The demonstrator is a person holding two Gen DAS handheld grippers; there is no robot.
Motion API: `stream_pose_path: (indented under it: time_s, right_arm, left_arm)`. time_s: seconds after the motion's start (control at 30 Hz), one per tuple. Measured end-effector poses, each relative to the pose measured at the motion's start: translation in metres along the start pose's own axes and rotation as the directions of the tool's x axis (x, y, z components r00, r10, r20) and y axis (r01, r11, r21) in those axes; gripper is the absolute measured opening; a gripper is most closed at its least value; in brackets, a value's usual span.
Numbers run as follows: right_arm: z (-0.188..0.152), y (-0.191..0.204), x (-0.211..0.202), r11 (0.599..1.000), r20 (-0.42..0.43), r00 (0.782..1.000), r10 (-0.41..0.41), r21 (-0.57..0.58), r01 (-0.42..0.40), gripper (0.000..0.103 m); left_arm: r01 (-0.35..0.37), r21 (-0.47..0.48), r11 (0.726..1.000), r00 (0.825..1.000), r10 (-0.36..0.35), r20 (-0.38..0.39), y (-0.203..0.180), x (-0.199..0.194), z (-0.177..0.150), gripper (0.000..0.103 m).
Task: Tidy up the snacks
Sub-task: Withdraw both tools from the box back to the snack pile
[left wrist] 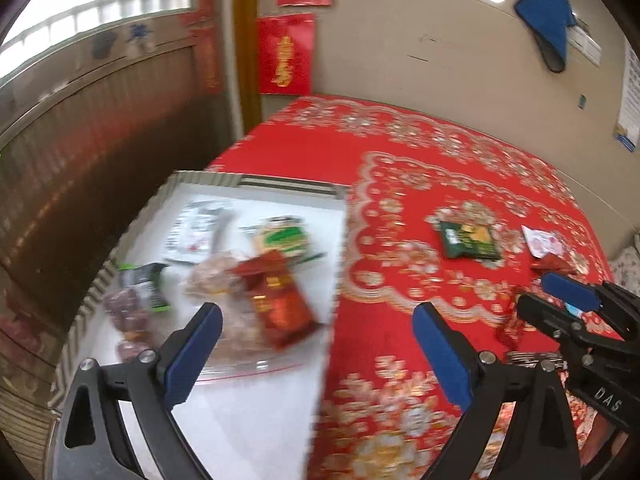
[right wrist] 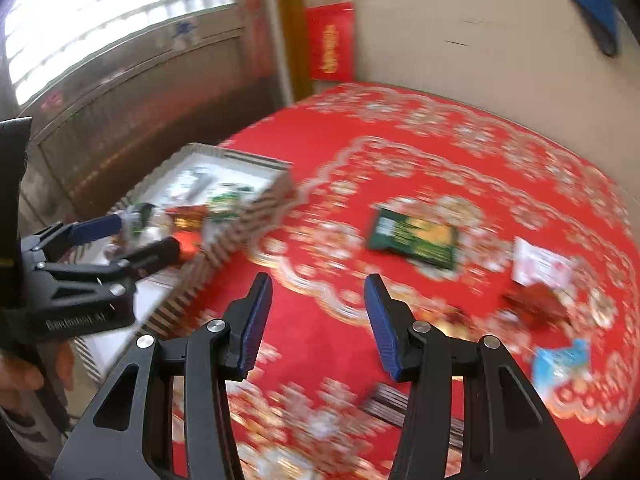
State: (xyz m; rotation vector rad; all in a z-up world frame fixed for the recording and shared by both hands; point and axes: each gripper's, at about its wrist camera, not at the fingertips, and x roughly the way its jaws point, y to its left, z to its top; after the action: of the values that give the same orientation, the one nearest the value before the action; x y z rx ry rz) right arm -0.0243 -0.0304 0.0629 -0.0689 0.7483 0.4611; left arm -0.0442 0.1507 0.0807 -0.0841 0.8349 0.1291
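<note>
Currently the left gripper (left wrist: 318,318) is hovering wide open and empty over the white tray (left wrist: 256,188), where gathered snacks are lying (collection point, presumably). Right gripper (right wrist: 318,288), half open, empty, is pointing toward the green packet (right wrist: 414,238) at one o'clock, loose on the tablecloth (right wrist: 400,128).
</note>
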Motion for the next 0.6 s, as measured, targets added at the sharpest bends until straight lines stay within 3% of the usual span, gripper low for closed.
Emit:
stream_pose_path:
  time_s: [0.23, 0.6]
  right_arm:
    - [-0.025, -0.075, -0.032, 0.985, 0.004, 0.993, -0.114, 0.128, 0.113, 0.048]
    - [-0.064, -0.146, -0.052, 0.952, -0.024, 0.988, -0.154, 0.263, 0.155, 0.048]
  left_arm:
    - [0.053, 0.063, 0.997, 0.998, -0.051, -0.036, -0.052, 0.011, 0.003, 0.097]
    - [0.147, 0.173, 0.974, 0.984, -0.126, -0.123, -0.132, 0.040, -0.001, 0.097]
